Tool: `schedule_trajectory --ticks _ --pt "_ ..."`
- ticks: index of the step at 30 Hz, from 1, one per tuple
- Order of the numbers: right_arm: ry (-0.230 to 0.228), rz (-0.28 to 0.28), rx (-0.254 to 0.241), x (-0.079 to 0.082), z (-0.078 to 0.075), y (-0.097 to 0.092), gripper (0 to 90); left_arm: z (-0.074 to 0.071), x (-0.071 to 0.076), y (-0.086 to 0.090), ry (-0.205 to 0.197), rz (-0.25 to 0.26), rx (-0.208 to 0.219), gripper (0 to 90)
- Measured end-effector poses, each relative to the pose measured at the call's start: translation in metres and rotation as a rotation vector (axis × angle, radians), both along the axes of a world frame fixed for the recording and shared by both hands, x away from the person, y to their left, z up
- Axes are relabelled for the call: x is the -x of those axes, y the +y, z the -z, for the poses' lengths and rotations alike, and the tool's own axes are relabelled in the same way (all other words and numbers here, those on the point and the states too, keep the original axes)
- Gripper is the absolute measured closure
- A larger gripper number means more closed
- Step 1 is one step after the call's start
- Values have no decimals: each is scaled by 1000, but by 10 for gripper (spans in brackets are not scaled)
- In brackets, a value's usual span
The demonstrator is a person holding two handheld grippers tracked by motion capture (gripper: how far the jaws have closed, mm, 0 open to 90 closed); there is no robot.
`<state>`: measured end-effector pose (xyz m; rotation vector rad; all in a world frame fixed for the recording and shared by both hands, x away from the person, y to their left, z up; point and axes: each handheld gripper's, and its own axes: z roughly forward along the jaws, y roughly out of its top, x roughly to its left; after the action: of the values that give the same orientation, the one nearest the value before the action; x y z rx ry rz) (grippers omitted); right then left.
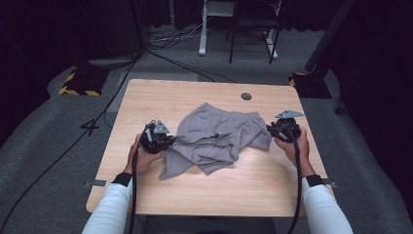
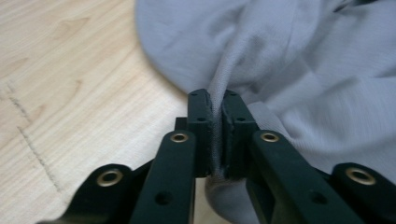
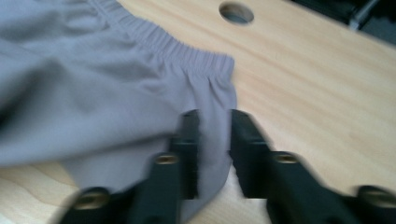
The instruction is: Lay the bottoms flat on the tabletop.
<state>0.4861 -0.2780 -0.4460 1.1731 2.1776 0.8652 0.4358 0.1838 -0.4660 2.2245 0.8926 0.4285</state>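
One pair of grey shorts (image 1: pixel 216 136) lies crumpled mid-table (image 1: pixel 195 192); one round hole (image 1: pixel 246 96) near the far edge. Two grippers, one per hand. Left gripper (image 2: pixel 216 105), low at the shorts' left edge, pinches a fabric fold. Right gripper (image 3: pixel 215 126), at the right hem, has jaws parted around cloth, pads not pressing.

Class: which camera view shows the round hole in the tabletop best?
The right gripper view: the round hole appears large and sharp-edged near the top, beyond the grey shorts. In the high view the same hole is a small dark dot near the table's far edge. The left gripper view gives cloth and wood grain.
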Motion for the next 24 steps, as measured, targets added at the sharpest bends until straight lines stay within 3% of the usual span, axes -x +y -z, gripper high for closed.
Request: schedule_trajectory --ticks 3,5,8,10,13,15,18,19,22,24 --pt "-10 -35 -44 12 2 2 569 -6 8 1 -11 -3 37 673" --pt "-10 -117 -103 28 1 6 561 -9 12 1 -11 -1 72 551" --pt "17 -268 -131 57 1 25 531 -8 15 -7 2 23 117 472" --pt "28 -323 -108 68 5 39 477 -3 14 -15 4 28 91 399" --pt "67 -389 -121 76 15 59 426 7 8 -24 33 33 76 382" --pt "93 -395 -134 74 21 68 411 11 6 -25 46 32 93 415" --pt "126 -396 -133 70 31 82 406 16 5 -27 47 45 82 495" --pt "129 -388 -111 70 34 87 445 18 5 -28 42 50 70 533" --pt "94 -386 -89 70 37 96 735 23 8 -32 30 53 -10 690" --pt "59 -381 -72 72 33 97 823 24 9 -32 21 47 -40 794"
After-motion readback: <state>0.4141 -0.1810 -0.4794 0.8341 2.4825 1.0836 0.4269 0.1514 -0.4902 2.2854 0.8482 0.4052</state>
